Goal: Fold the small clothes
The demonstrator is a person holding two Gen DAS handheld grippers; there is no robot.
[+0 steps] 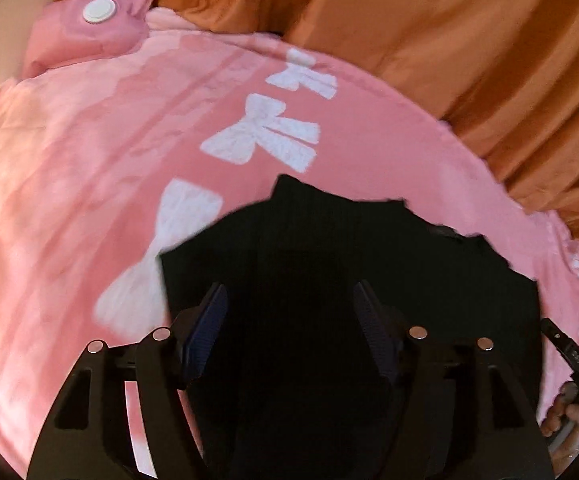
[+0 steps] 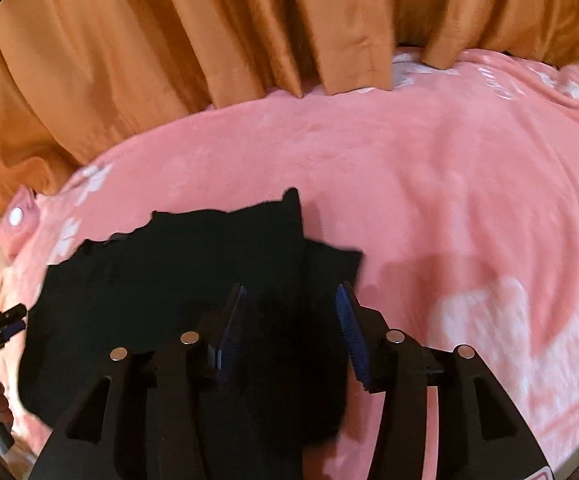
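A bed is covered by a pink blanket (image 1: 89, 184) printed with white bows (image 1: 265, 136), and orange curtains (image 2: 169, 40) hang close behind its far edge, their hems resting on the blanket in the right wrist view. At the far left corner of the bed a pink cushion-like piece with a round white disc (image 1: 99, 11) is seen.

A black garment (image 1: 329, 248) is spread on the blanket, flat for the most part, with an uneven far edge and a small pointed corner raised at the top. In the right wrist view a second layer of the same black cloth (image 2: 329, 260) is seen jutting out to the right beneath the upper layer.

The left claw (image 1: 289, 320) is held above the near part of the garment with its jaws parted about halfway; nothing is gripped between the blue ribbed pads (image 1: 209, 320), and only the dark cloth below is seen in the gap. The right claw (image 2: 291, 328) is likewise held about half open over the garment's right part, its pads (image 2: 349, 332) standing clear of the cloth, with nothing clamped. Whether the fingertips touch the fabric cannot be told. At the frame edges each claw is glimpsed from the other's camera, held by a hand (image 1: 569, 420).
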